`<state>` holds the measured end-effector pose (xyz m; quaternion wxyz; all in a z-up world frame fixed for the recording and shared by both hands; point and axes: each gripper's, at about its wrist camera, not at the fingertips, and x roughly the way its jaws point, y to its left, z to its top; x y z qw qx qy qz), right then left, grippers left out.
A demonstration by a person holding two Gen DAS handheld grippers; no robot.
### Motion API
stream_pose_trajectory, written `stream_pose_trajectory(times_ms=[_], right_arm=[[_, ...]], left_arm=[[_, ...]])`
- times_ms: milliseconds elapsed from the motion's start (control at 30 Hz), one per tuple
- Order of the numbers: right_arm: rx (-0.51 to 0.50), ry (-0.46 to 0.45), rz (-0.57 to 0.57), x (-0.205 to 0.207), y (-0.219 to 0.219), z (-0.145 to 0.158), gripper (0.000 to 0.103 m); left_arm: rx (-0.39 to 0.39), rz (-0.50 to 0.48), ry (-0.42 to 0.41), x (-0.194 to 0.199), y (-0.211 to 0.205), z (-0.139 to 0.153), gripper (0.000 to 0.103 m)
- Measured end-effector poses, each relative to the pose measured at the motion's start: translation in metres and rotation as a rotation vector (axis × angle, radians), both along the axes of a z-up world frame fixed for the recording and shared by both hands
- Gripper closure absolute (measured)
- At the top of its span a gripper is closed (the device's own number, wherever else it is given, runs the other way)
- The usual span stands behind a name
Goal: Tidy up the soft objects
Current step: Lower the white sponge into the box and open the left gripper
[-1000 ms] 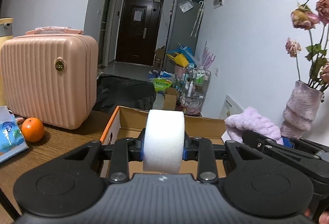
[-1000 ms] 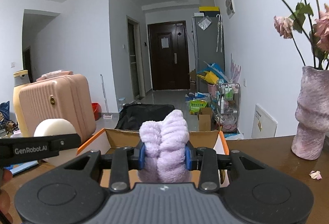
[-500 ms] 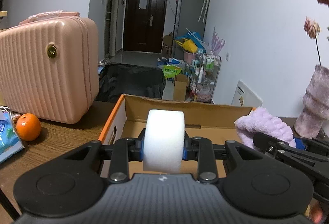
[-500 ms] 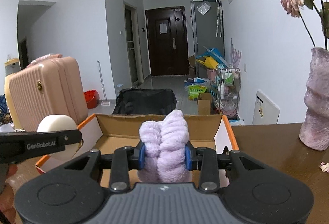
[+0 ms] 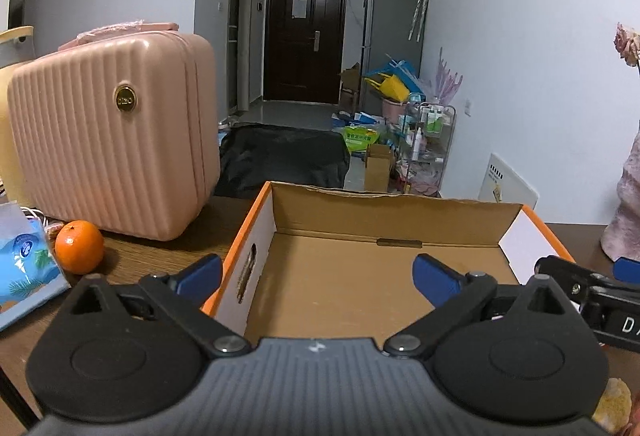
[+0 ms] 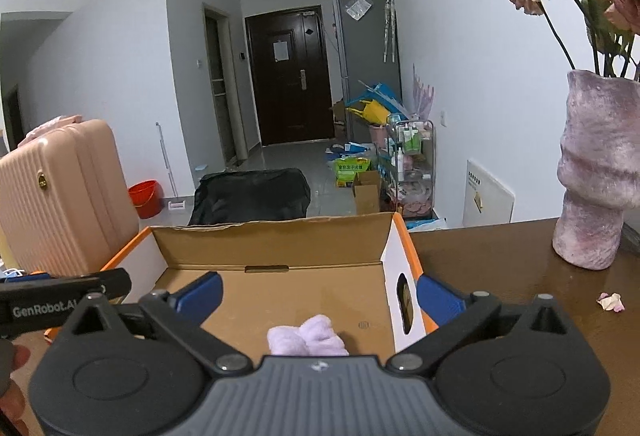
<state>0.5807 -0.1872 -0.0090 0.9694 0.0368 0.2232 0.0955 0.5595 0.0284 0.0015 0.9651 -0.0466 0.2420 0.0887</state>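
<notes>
Both grippers hang spread wide over an open cardboard box [image 5: 384, 276] on a dark wooden worktop [image 6: 500, 276], their jaws having just been opening, with nothing now pinched between the blue pads of either one. The left gripper [image 5: 318, 278] straddles the box's near left wall, one pad outside it and one over the bare cardboard floor; the white foam roll it carried a moment ago is not visible in its view and has probably fallen below the camera's sight, though that cannot be confirmed. The right gripper [image 6: 318, 294] is poised over the right half of the same box, and directly beneath and just ahead of it a lilac fluffy cloth [image 6: 306, 340] lies on the box floor, clear of both pads.

Beyond the left gripper, to its left, an orange [image 5: 79, 246] sits just in front of a pink ribbed case [image 5: 116, 139], with a blue tissue pack [image 5: 24, 268] nearer the edge. To the right of the right gripper, well apart from the box, a mottled pink vase [image 6: 596, 175] holds dried roses, and a fallen petal [image 6: 610, 302] rests on the worktop.

Judged from this, one soft item is plainly boxed and a second likely is. No other loose soft item shows on the visible worktop.
</notes>
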Motion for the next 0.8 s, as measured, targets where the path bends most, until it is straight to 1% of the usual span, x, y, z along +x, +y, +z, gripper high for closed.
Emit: stream_pose_trajectory(times_ms=[133, 367, 800], right_arm=[[-0.009, 0.003, 0.002, 0.001, 0.003, 0.001, 0.000], [-0.011, -0.001, 0.005, -0.004, 0.003, 0.007, 0.000], [-0.026, -0.025, 0.013, -0.038, 0.001, 0.017, 0.000]], left_arm=[[-0.008, 0.003, 0.010, 0.001, 0.001, 0.000, 0.000], [-0.006, 0.007, 0.003, -0.003, 0.000, 0.003, 0.000], [-0.007, 0.002, -0.027, -0.030, 0.000, 0.010, 0.000]])
